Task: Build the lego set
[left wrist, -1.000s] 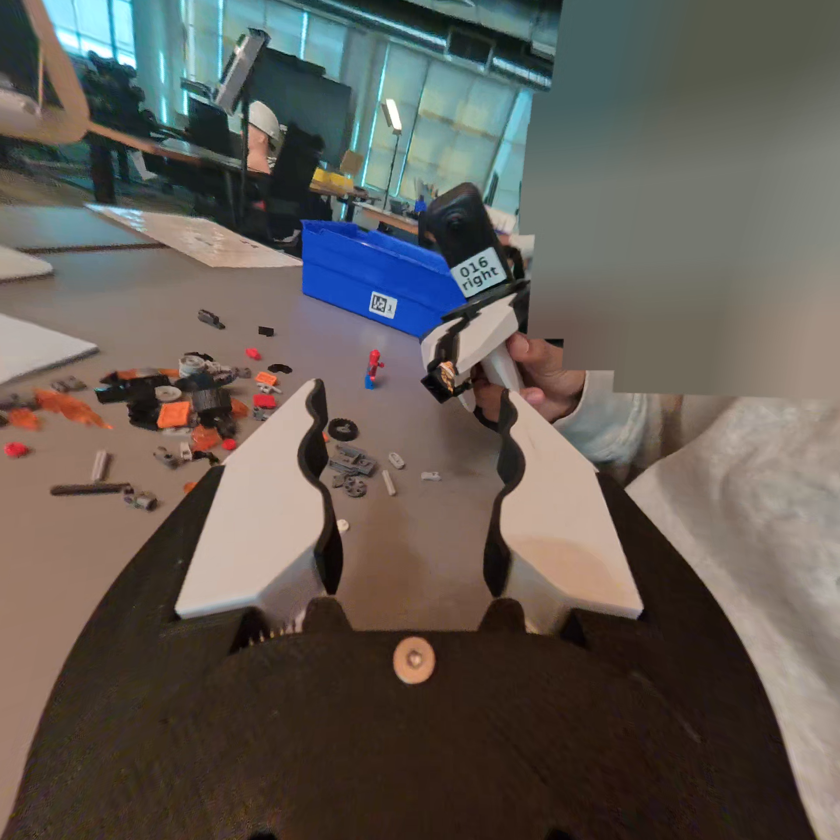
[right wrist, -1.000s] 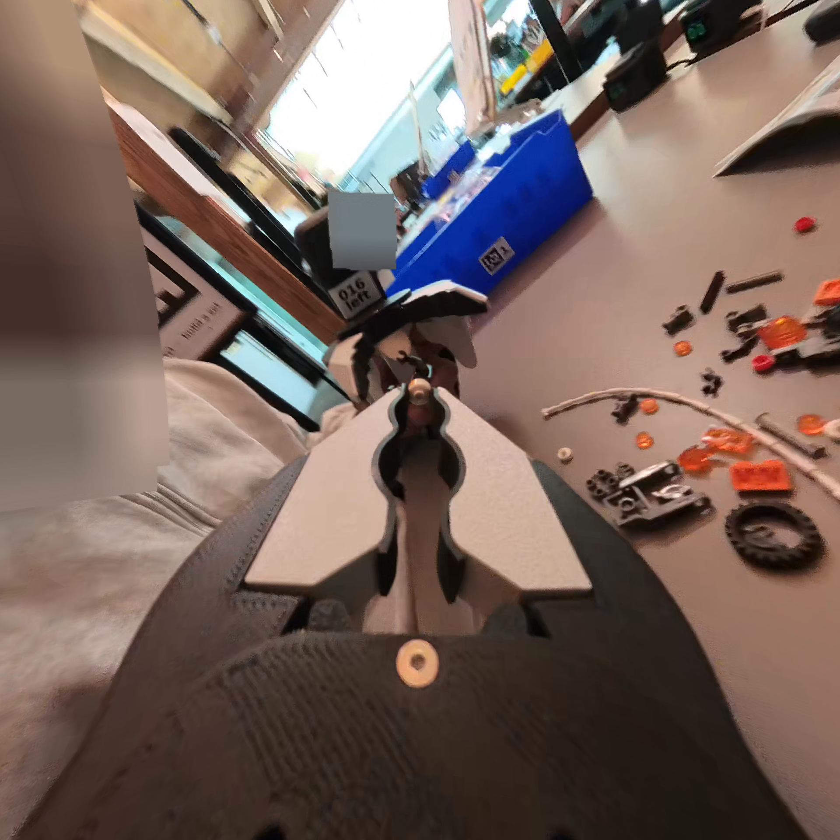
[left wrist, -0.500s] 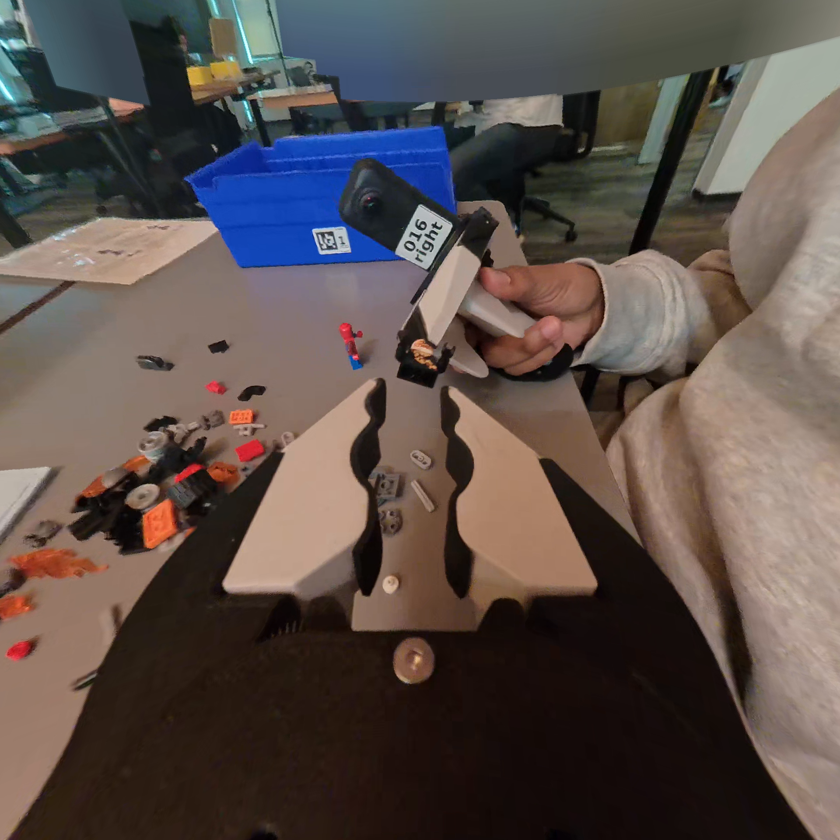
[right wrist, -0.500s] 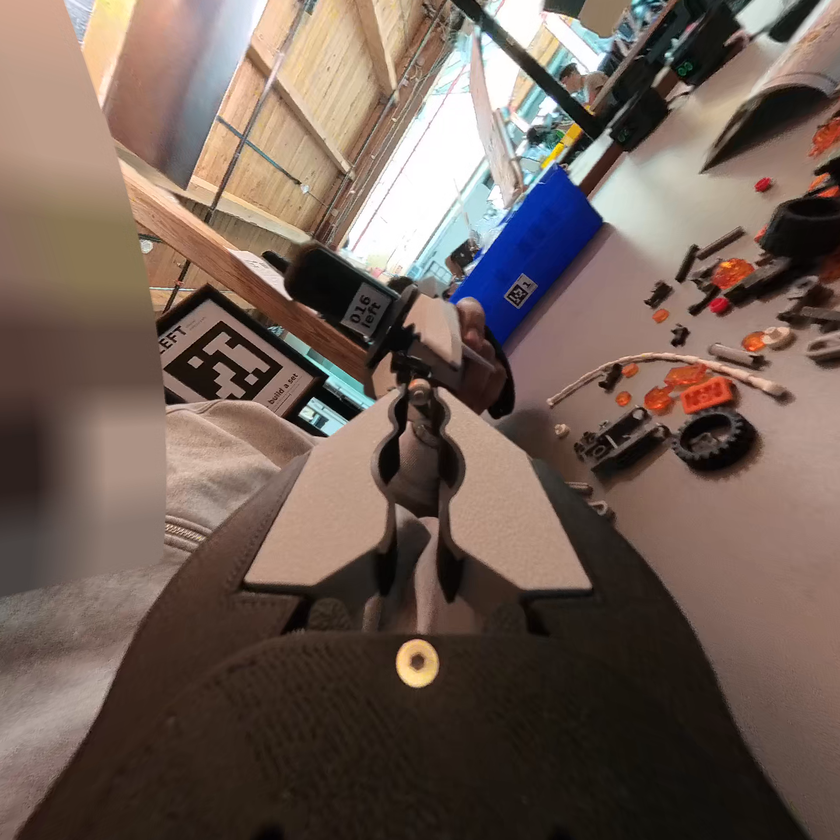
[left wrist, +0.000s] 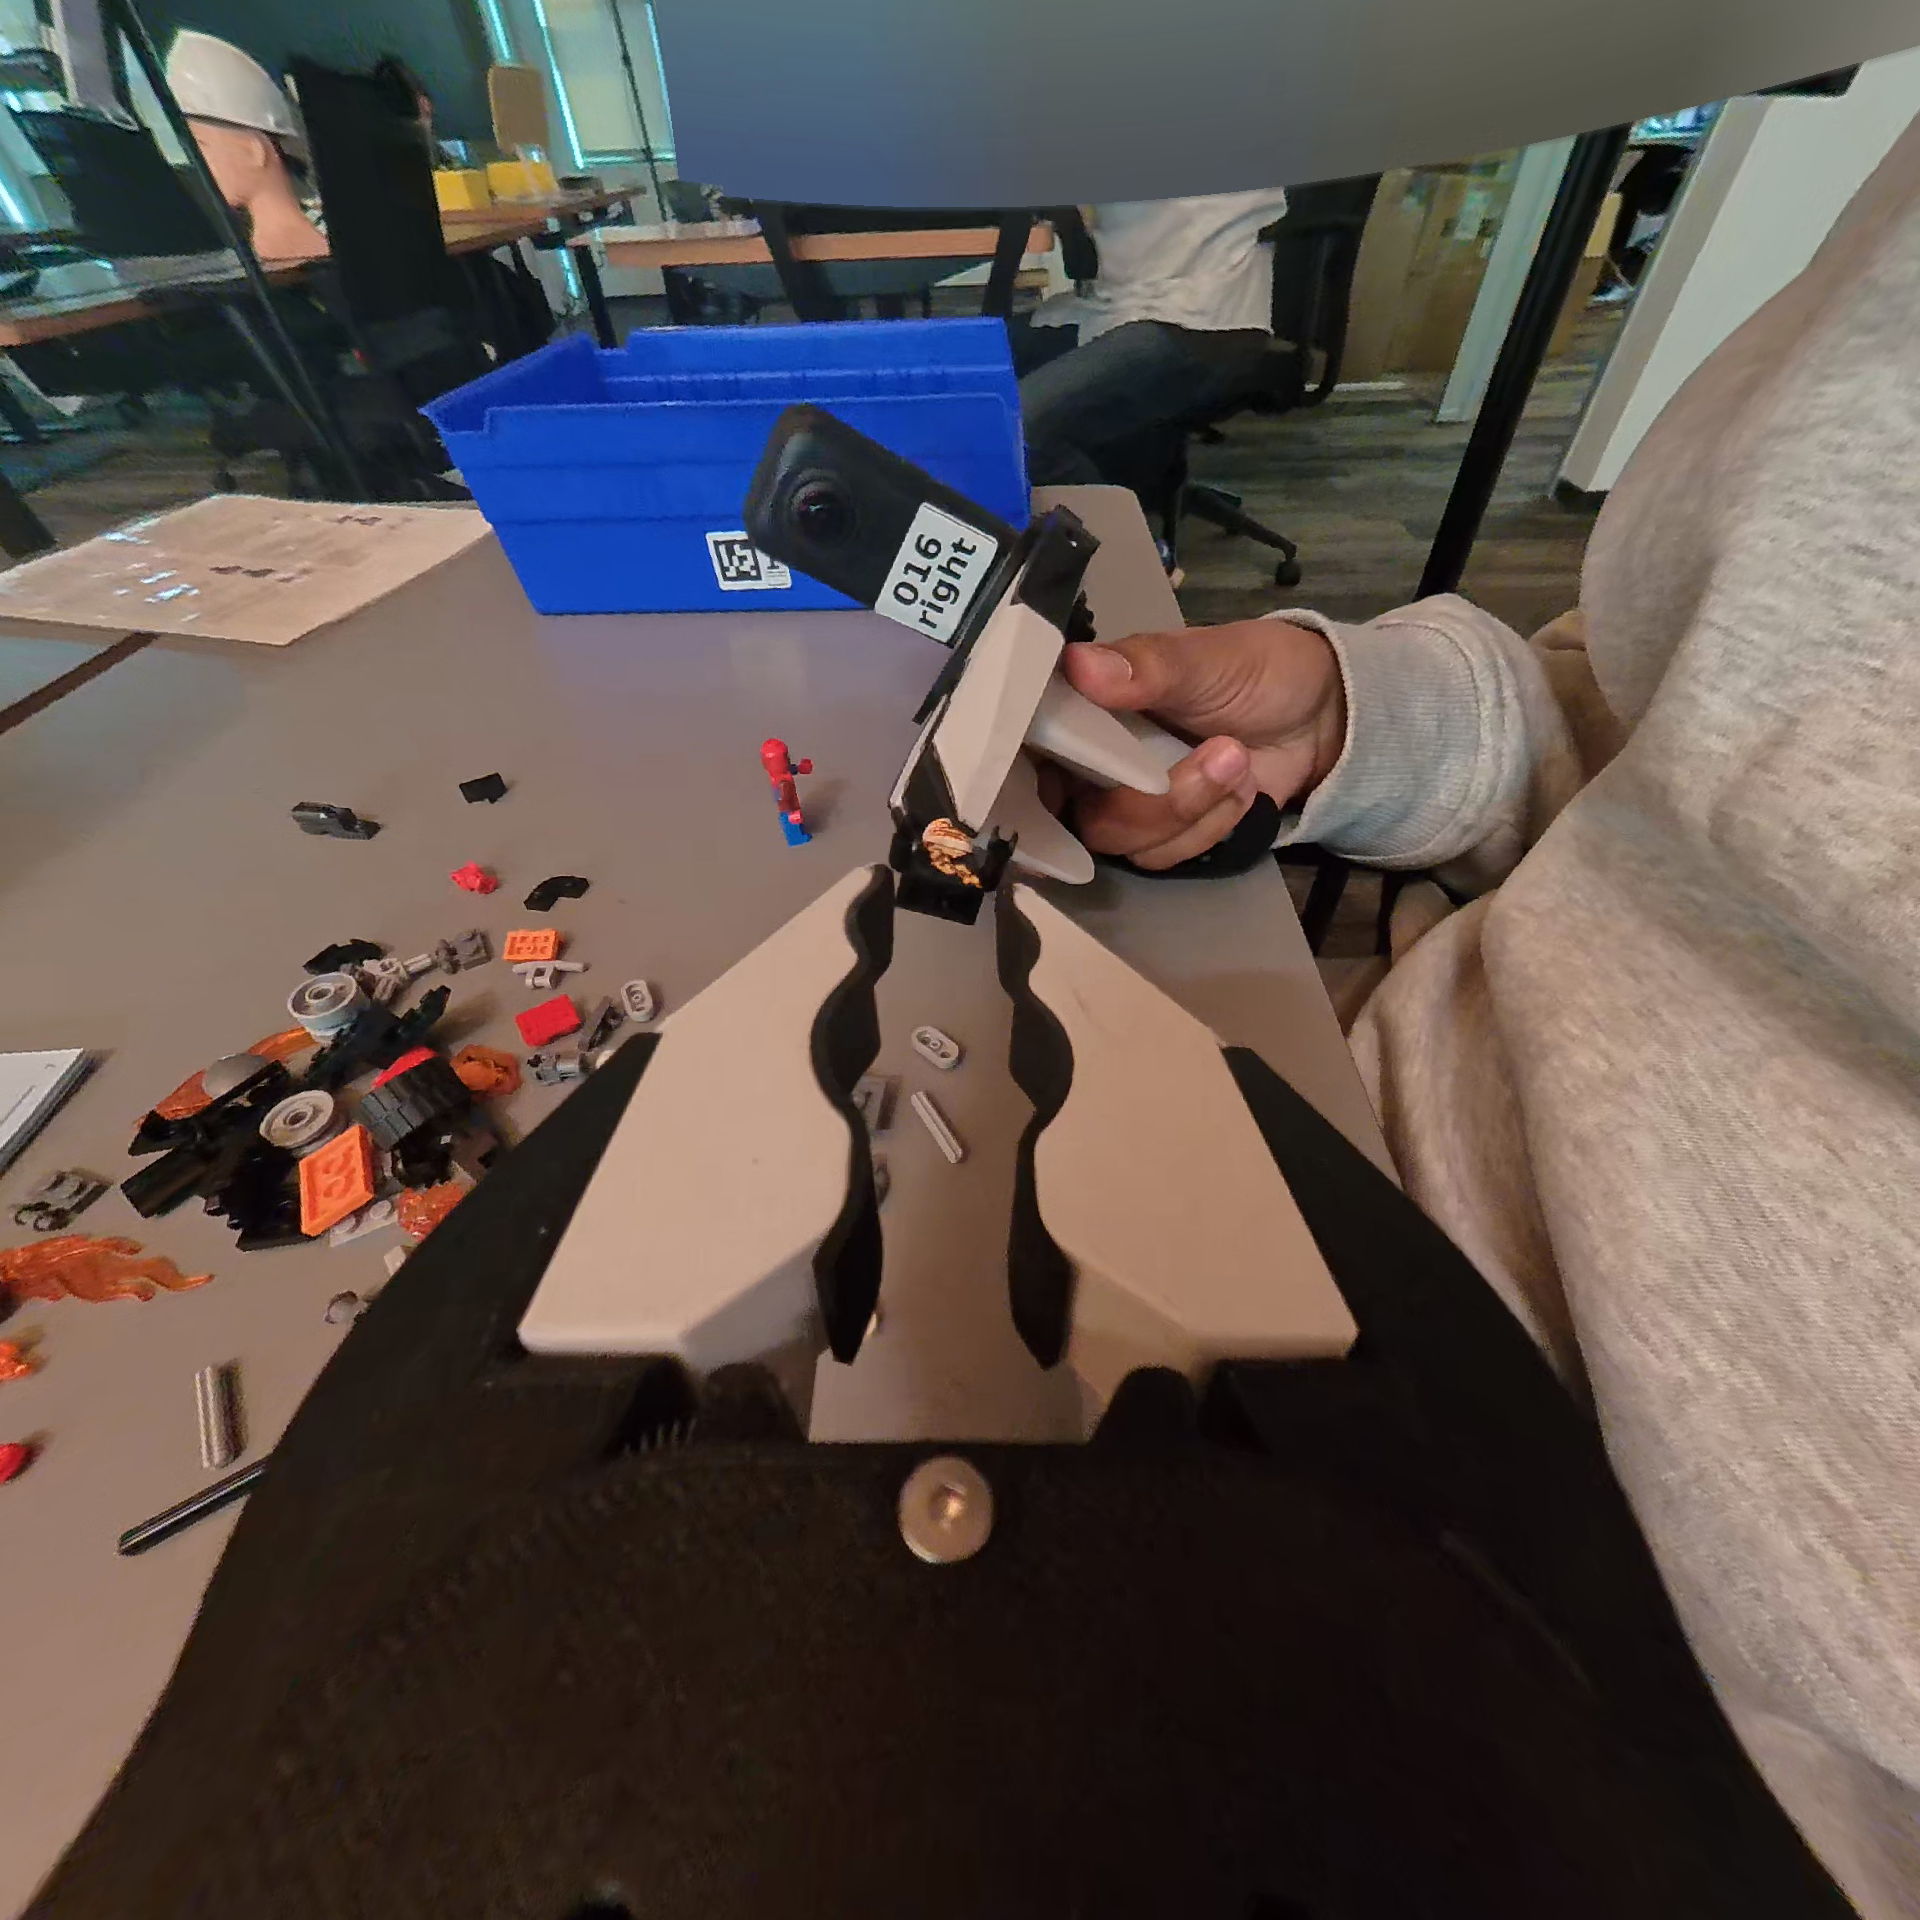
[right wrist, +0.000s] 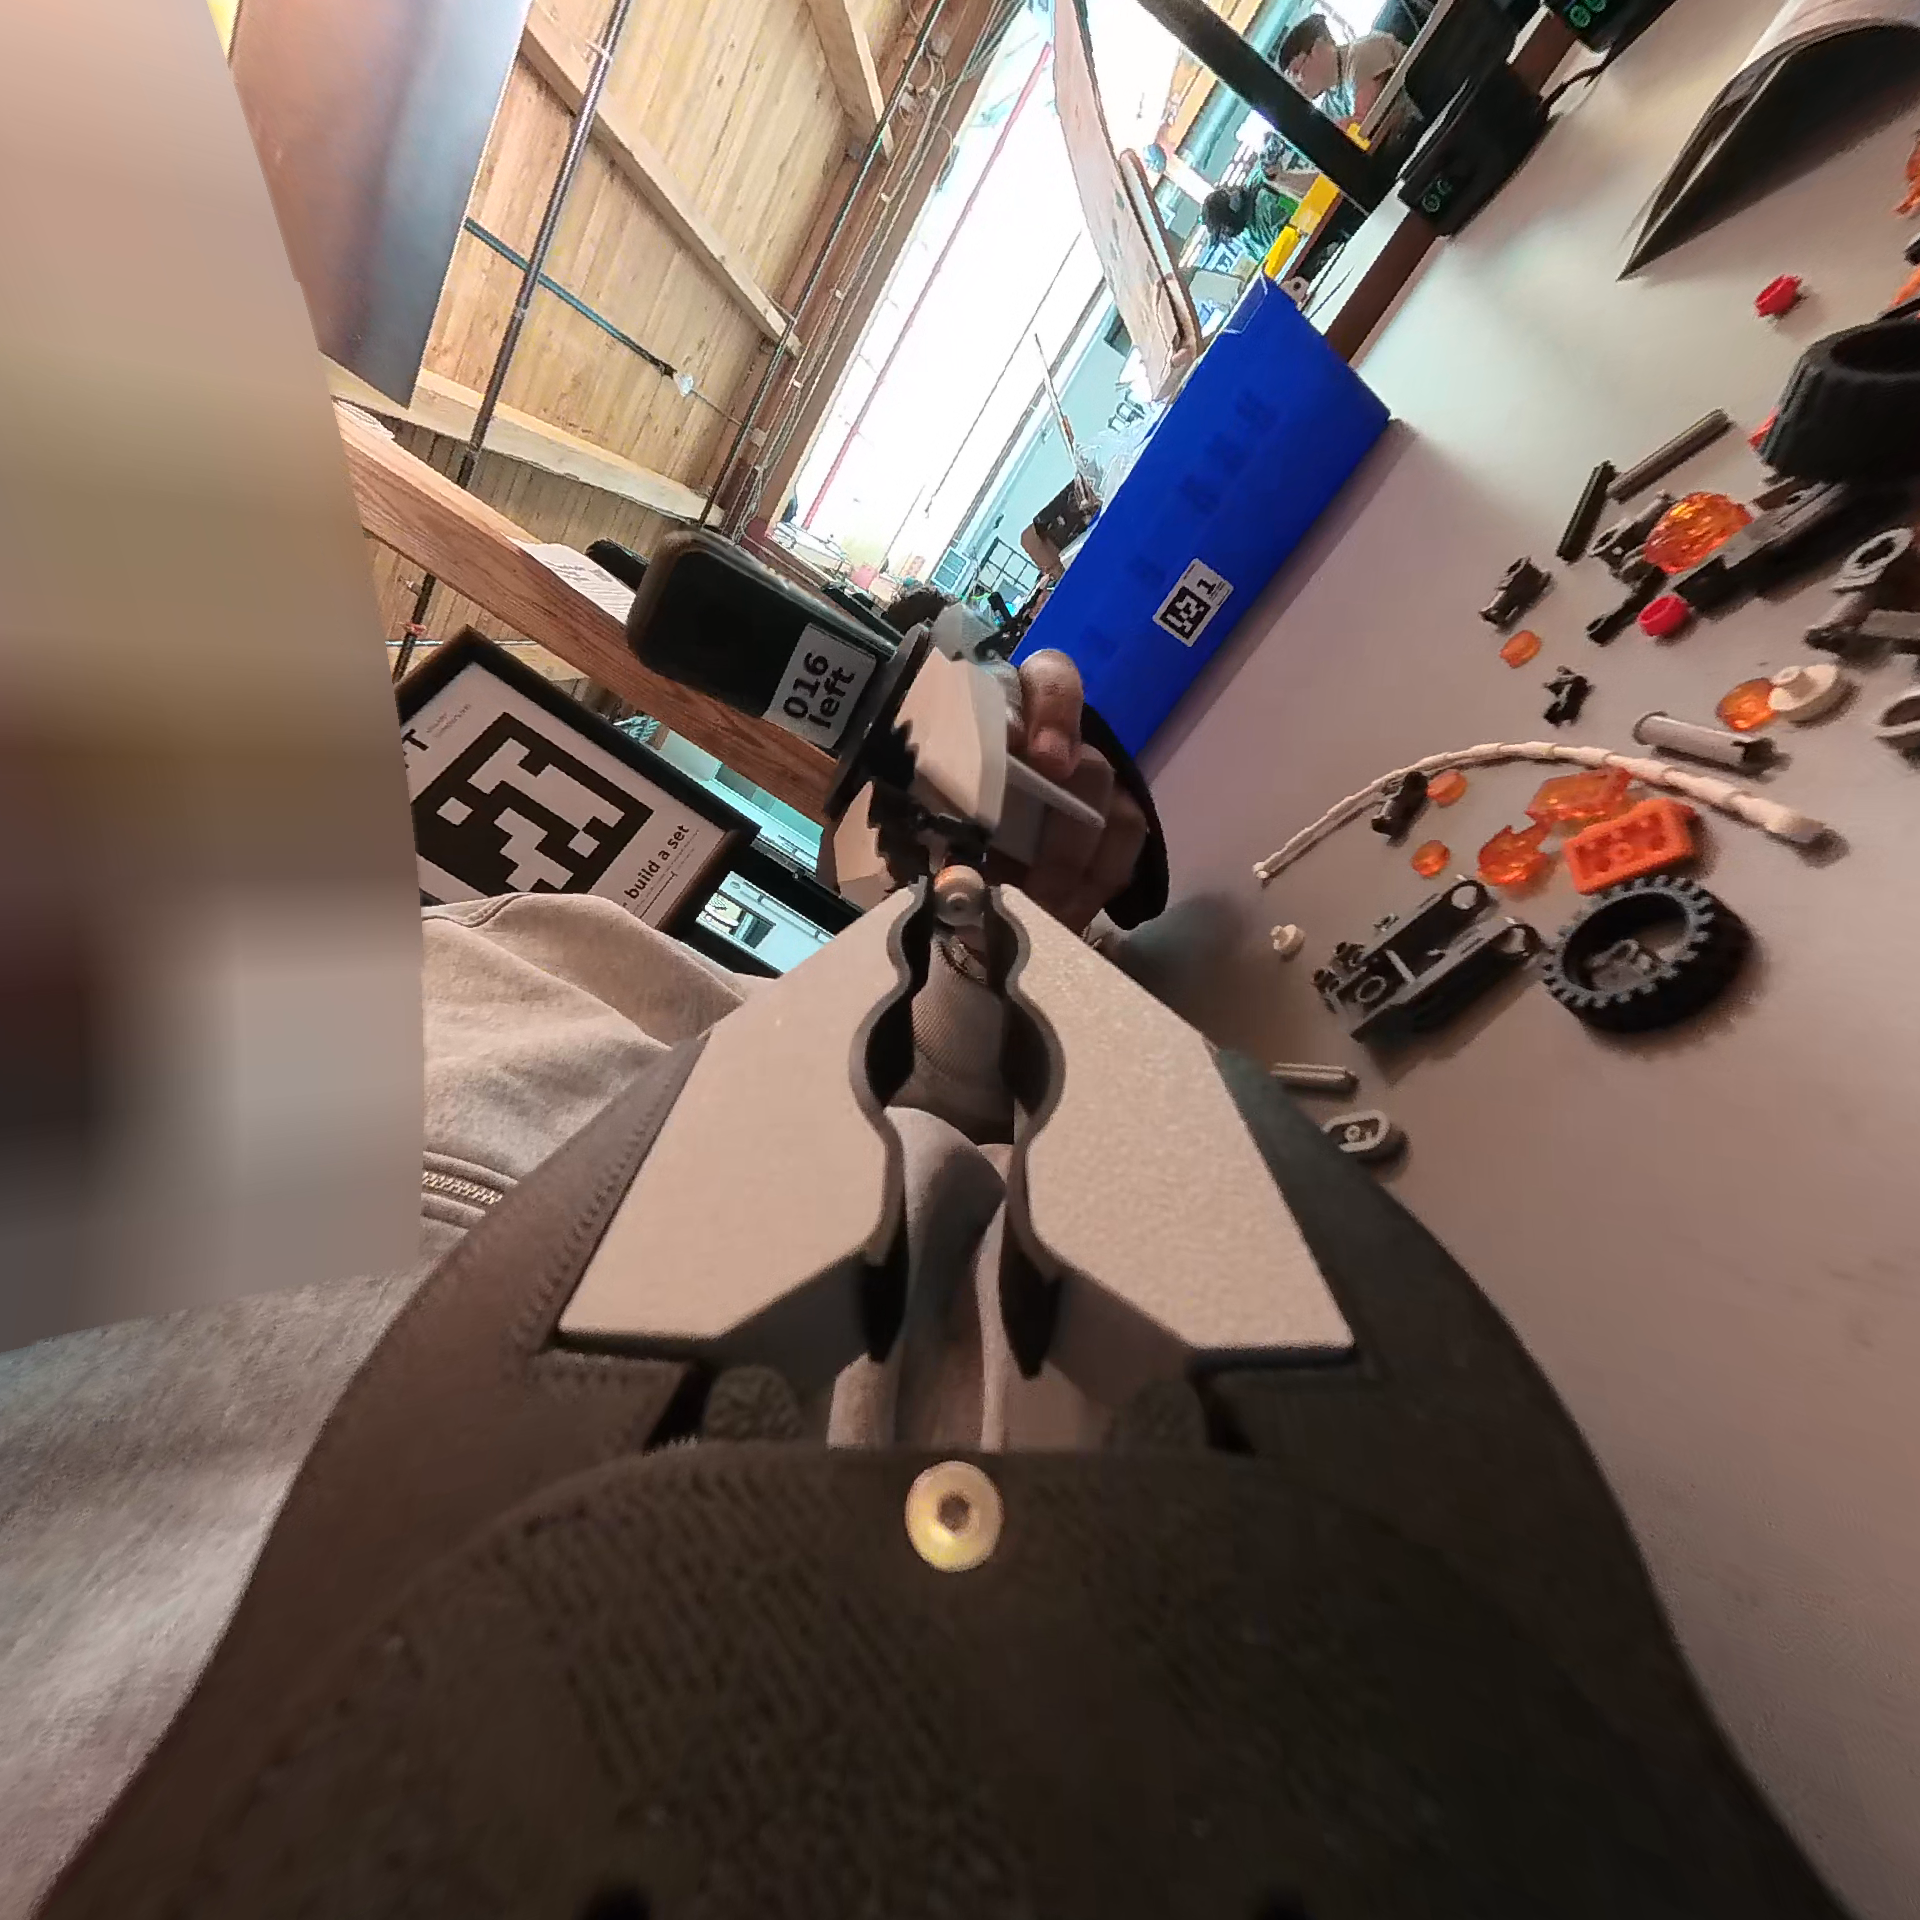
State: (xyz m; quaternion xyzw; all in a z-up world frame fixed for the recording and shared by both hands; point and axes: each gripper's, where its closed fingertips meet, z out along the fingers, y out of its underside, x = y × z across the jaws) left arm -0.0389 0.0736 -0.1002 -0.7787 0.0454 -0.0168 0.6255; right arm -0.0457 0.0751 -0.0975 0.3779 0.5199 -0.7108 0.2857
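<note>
My right gripper (right wrist: pixel 956 899) is shut on a small black figure piece with a pale round head (right wrist: pixel 957 902), held in the air above the table. In the left wrist view the right gripper (left wrist: pixel 948 868) points down and left, and the piece (left wrist: pixel 943 844) hangs at its tips. My left gripper (left wrist: pixel 943 891) is partly open, with its two tips on either side of the piece's black base. I cannot tell whether they touch it. The left gripper also shows in the right wrist view (right wrist: pixel 912 831), right behind the piece.
Loose black, grey and orange parts (left wrist: pixel 312 1122) lie at the left of the grey table (left wrist: pixel 644 707). A red and blue minifigure (left wrist: pixel 784 790) stands near a blue bin (left wrist: pixel 727 499). A black tyre (right wrist: pixel 1642 961) and an orange plate (right wrist: pixel 1626 847) lie nearby. The person's sweatshirt (left wrist: pixel 1662 1039) fills the right.
My left gripper's jaws have narrowed from wide open and have come up around the piece in the right gripper. The right gripper stays shut on the piece and has tilted.
</note>
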